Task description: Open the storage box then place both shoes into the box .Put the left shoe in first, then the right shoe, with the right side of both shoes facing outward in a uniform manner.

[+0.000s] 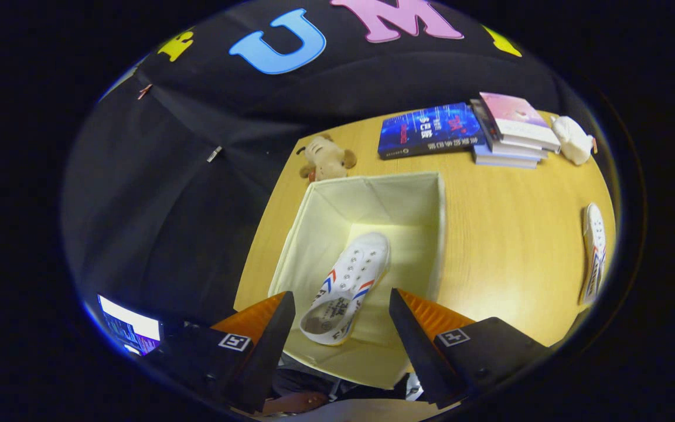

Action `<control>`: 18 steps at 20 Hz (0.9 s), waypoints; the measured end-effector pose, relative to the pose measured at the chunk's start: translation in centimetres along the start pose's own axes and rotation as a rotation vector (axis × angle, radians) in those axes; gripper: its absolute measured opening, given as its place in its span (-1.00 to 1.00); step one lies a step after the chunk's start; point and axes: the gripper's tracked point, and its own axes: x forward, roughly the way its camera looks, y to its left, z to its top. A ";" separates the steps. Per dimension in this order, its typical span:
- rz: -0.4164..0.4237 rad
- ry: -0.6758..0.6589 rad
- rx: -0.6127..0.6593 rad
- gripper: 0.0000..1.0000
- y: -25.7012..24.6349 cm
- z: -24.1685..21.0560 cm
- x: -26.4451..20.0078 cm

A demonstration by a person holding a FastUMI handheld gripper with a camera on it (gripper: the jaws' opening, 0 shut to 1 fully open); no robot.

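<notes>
**Inspector:** State of the gripper (340, 328)?

**Assistant:** Its fingers stand wide apart and grip nothing. It hangs above the near wall of the storage box (431, 234), looking down into it.

**Inspector:** And the box?

**Assistant:** Open at the top, a pale fabric cube on the wooden table (507, 246). One white shoe (346, 287) with red and blue stripes lies on the box floor, heel between the fingers, toe pointing away and slightly right toward the far wall. By the task order I judge this to be the left shoe, though the view does not let me confirm that.

**Inspector:** The other shoe?

**Assistant:** The second shoe (594, 258) lies on the table, outside the box, well apart from its right wall. Its long axis runs roughly parallel to that wall.

**Inspector:** So the coming move turns on what?

**Assistant:** On direction. In my judgement the gripper must swing right, across the box wall, and meet the shoe across its narrow width.

**Inspector:** Other items?

**Assistant:** Beyond the box: a plush dog (326, 158), a blue book (428, 130), a stack of books (513, 132).
</notes>
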 end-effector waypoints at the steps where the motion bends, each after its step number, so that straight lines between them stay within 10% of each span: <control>1: -0.014 -0.032 -0.023 0.97 -1.4 0.9 -1.4; 18: -0.522 -0.052 0.030 0.98 -39.3 -1.9 -15.2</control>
